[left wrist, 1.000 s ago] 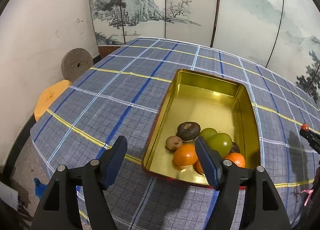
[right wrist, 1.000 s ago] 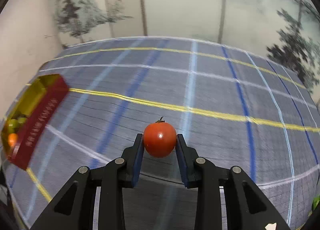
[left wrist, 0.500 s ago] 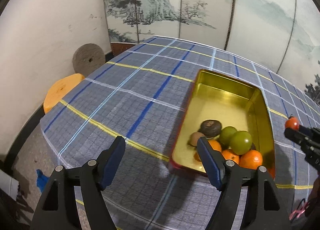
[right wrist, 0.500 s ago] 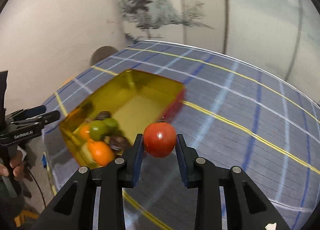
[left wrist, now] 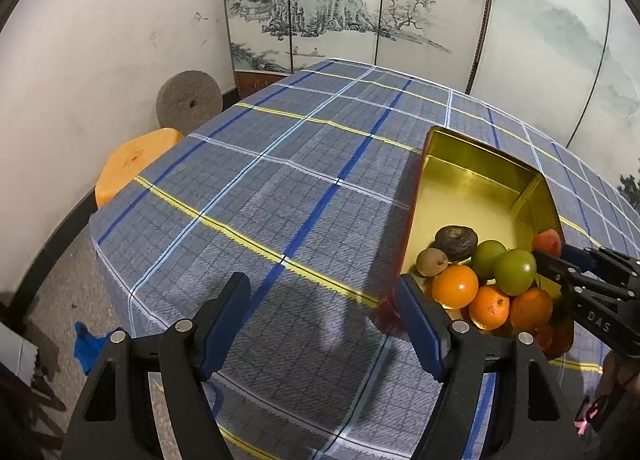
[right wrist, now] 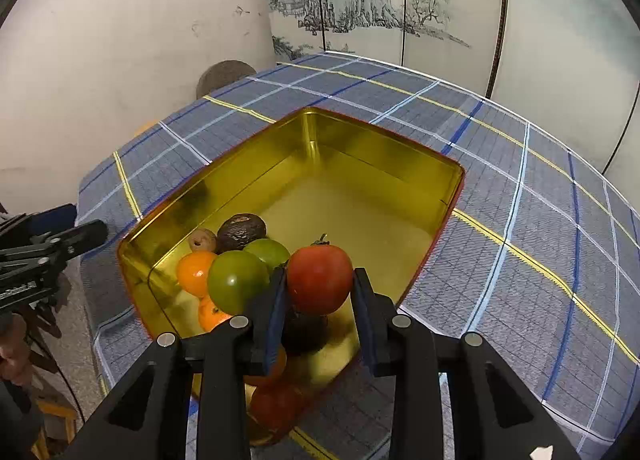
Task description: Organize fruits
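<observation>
The right gripper [right wrist: 320, 292] is clamping a tomato [right wrist: 319, 279] above the fruit in the tin [right wrist: 384, 140], while the left gripper [left wrist: 322, 312] is hanging wide open beside it.

the right gripper's fingers [right wrist: 276, 312] hide the dark fruit [right wrist: 304, 330] at six o'clock in the gold tin [right wrist: 384, 144]; its kind is unclear.

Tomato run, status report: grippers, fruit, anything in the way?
Right gripper shut on tomato, above gold tin. Left gripper open, empty, over tablecloth. Fruit pile crowds tin's near end; far end bare.
</observation>
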Demonstrator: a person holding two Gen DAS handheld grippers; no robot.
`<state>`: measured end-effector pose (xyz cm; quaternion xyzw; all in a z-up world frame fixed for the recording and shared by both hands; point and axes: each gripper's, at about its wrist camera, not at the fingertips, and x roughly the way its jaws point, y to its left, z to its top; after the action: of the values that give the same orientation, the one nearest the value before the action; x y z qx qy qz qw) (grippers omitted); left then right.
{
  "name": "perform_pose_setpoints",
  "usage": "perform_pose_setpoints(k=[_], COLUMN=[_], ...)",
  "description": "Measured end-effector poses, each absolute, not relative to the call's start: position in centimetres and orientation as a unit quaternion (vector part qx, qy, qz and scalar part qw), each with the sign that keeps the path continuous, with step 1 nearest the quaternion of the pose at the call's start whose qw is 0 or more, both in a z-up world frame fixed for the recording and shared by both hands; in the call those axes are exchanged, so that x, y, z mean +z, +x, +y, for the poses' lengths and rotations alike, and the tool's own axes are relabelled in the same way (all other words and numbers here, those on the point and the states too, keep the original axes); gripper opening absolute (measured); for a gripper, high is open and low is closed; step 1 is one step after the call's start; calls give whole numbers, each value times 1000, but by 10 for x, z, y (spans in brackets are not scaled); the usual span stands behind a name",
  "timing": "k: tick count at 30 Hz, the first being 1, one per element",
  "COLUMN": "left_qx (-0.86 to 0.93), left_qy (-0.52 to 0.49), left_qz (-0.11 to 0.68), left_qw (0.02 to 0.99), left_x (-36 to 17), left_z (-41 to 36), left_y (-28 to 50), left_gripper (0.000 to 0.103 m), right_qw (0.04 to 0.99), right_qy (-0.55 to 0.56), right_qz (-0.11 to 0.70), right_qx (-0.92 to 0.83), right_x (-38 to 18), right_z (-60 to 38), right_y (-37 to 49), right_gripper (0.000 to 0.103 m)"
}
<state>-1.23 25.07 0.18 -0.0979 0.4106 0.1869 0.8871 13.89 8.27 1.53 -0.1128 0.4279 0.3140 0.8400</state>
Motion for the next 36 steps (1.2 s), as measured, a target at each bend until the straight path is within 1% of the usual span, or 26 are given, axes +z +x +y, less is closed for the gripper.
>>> perform_pose_setpoints(k=[20,24,26,28,29,31,35,36], left_qx=[170,165,162,160,159,155,150,150], left_qy=[-81,-77,-76,-73,-71,-67,-60,-58], left_qz=[423,426,426,427,427,427,424,424], left_qw=[886,886,887,887,887,888,891,891], left_x=[2,4,5,5,6,7,11,11], left_z=[234,226,222,217,215,210,201,198], left_y=[-10,-9,-9,-9,-9,-9,-11,-12], left_gripper=[75,75,75,75,75,75,75,75], right_qw=[841,845,848,851,852,855,859,860], right_qy=[-113,-106,-104,-97,-95,-93,-94,-94], right_qz=[429,426,423,417,416,410,405,405], right_qx=[308,306,302,303,304,302,298,295], right_x=[6,10,14,19,21,27,32,33], right_z=[90,85,82,79,78,75,71,70], right_y=[136,132,129,124,123,117,104,101], right_gripper=[31,34,41,51,54,67,79,85])
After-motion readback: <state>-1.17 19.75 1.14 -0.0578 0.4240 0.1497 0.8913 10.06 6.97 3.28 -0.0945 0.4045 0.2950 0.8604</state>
